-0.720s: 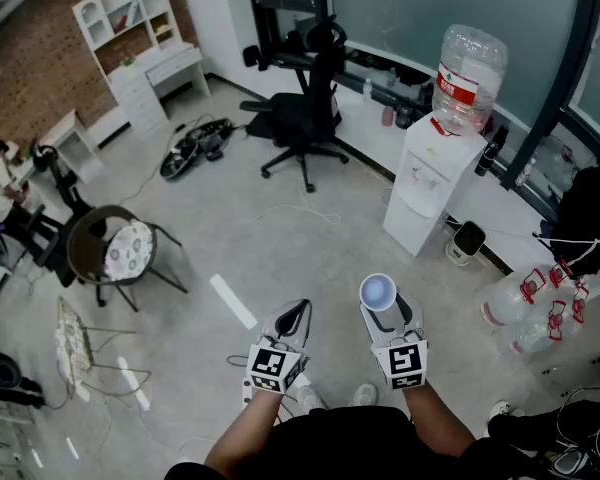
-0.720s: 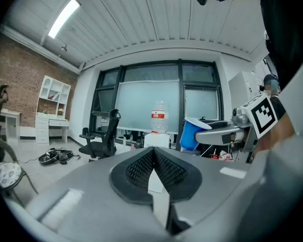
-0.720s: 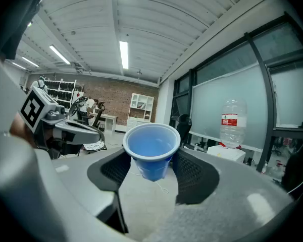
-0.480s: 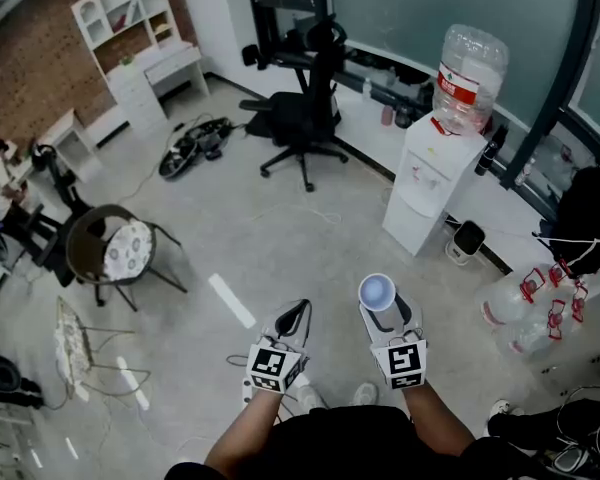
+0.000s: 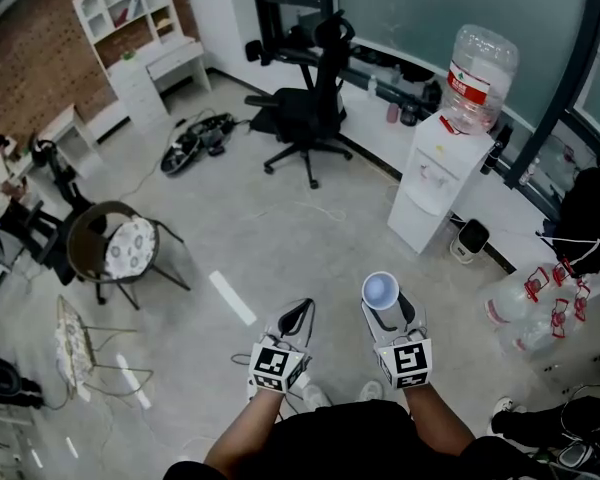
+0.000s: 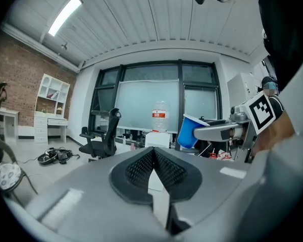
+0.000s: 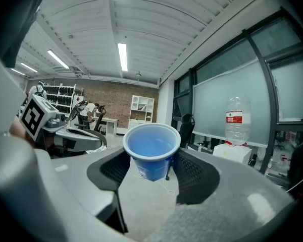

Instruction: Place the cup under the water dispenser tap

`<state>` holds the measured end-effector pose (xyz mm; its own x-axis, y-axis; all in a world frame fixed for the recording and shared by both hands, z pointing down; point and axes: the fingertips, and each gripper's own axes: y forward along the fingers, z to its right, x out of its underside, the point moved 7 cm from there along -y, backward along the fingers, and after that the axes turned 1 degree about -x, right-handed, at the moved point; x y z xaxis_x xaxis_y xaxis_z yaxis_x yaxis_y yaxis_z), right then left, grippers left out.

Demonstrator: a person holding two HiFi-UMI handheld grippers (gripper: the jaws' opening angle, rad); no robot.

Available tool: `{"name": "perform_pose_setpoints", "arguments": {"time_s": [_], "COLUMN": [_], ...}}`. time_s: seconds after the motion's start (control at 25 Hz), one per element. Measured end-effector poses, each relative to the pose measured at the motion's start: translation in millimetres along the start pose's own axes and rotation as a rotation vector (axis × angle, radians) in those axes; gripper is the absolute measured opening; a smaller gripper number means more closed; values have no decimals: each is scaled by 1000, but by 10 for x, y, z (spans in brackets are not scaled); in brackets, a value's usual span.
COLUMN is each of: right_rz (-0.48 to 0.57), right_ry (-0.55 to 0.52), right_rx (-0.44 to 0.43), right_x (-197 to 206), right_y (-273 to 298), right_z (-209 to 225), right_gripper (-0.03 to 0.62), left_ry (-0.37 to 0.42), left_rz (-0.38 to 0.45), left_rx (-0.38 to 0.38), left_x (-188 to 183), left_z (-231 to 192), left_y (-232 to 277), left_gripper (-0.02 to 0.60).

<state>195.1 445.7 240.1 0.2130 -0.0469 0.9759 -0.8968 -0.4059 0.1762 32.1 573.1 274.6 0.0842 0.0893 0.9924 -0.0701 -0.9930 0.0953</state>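
Note:
A blue cup (image 5: 379,291) with a white rim stands upright between the jaws of my right gripper (image 5: 388,310), which is shut on it; in the right gripper view the cup (image 7: 152,156) fills the gap between the pads and looks empty. My left gripper (image 5: 294,318) is held beside it, jaws shut with nothing between them, as the left gripper view shows (image 6: 152,168). The white water dispenser (image 5: 435,180) with its clear bottle (image 5: 477,64) stands ahead and to the right by the glass wall, well apart from the cup. Its taps are too small to make out.
A black office chair (image 5: 306,118) stands on the floor left of the dispenser. A round chair (image 5: 115,248) and a wire rack (image 5: 75,343) are at the left. Empty water bottles (image 5: 528,308) lie at the right. A small grey heater (image 5: 469,240) sits beside the dispenser's base.
The view has shifted slightly: the dispenser and chair sit a little further right and up in the head view. Both grippers keep their pose, with the cup still held.

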Motion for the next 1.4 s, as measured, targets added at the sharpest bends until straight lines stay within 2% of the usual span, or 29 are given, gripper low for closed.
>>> {"name": "perform_pose_setpoints", "arguments": {"time_s": [0.16, 0.32, 0.56, 0.92, 1.4], "right_rz": [5, -36, -56, -48, -61], "right_ry": [16, 12, 17, 32, 83], "right_rx": [12, 57, 87, 63, 102], "right_x": [8, 39, 79, 45, 131], "right_y": [93, 184, 397, 951, 1462], "right_z": [-108, -148, 52, 612, 1658], "right_gripper": [268, 262, 256, 265, 268], "left_ry": [4, -3, -12, 12, 49], "left_rz": [1, -10, -30, -61, -57], "left_rx": [14, 20, 36, 40, 95], "left_x": [53, 104, 146, -22, -279], "left_z": [-145, -291, -440, -813, -855], "left_y": [-53, -76, 168, 962, 2294], "left_gripper": [17, 17, 17, 17, 17]}}
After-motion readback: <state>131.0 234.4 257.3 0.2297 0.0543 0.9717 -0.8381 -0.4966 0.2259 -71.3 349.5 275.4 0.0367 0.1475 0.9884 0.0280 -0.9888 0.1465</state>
